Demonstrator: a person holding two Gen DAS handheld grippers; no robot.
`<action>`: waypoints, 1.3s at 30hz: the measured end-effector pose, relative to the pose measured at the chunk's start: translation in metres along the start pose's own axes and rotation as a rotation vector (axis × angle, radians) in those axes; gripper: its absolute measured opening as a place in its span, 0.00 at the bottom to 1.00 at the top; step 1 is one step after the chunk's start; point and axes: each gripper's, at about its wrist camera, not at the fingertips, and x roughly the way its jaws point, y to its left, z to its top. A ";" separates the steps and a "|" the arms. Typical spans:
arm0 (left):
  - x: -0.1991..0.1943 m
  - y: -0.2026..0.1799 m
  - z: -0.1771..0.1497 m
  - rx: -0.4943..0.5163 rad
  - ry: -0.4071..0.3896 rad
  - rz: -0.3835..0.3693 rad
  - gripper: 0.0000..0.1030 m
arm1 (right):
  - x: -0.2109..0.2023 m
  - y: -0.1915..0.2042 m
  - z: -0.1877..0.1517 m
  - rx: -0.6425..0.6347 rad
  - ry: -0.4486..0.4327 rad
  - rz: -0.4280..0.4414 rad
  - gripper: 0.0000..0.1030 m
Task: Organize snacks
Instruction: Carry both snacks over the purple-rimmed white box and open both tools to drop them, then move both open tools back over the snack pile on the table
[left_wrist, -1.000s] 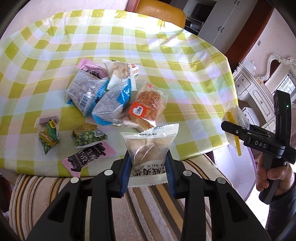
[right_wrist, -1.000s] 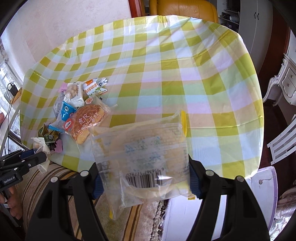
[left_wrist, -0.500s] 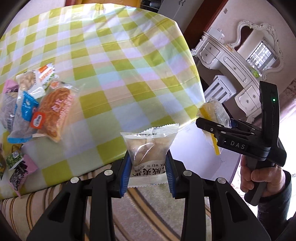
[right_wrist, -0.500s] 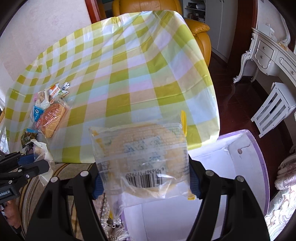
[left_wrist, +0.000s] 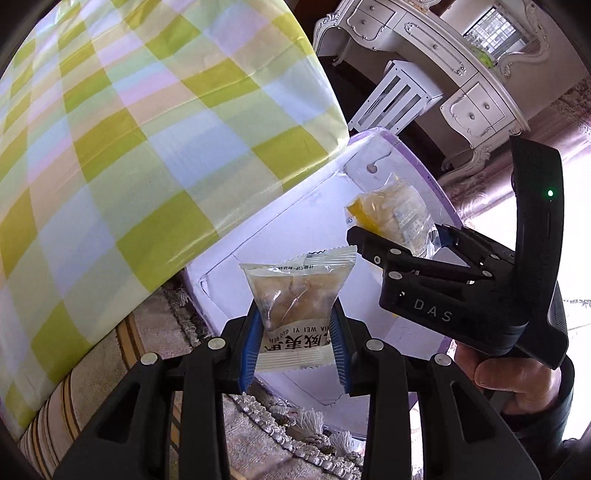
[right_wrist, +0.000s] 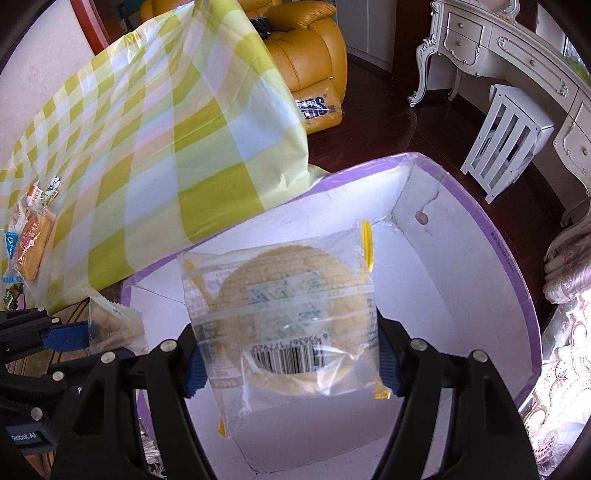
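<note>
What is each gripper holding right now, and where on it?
Left gripper: small pastry packet, by its lower side edges. Right gripper: round cake packet, by its lower sides.

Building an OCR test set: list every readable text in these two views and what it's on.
"DAS": body of the right gripper.
"WEI YI GUO": upside down on the small pastry packet; its Chinese characters unclear.
"RobotAI": left gripper, partly cut off.
Barcode digits on the round cake packet: mirrored, unsure.
Armchair bag print: blurred.

Both tongs (left_wrist: 295, 347) (right_wrist: 288, 363) swung off the tabletop (left_wrist: 147, 129) and now hung over the white box (right_wrist: 461, 258), snacks along.
</note>
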 end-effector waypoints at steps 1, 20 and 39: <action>0.005 0.000 0.002 -0.003 0.016 -0.004 0.33 | 0.002 -0.004 -0.001 0.011 0.005 -0.006 0.69; 0.008 -0.003 0.011 -0.004 0.006 -0.043 0.75 | 0.007 -0.020 -0.002 0.082 0.023 -0.070 0.78; -0.114 0.031 -0.015 0.017 -0.372 0.269 0.88 | -0.066 0.050 0.028 -0.012 -0.170 -0.083 0.81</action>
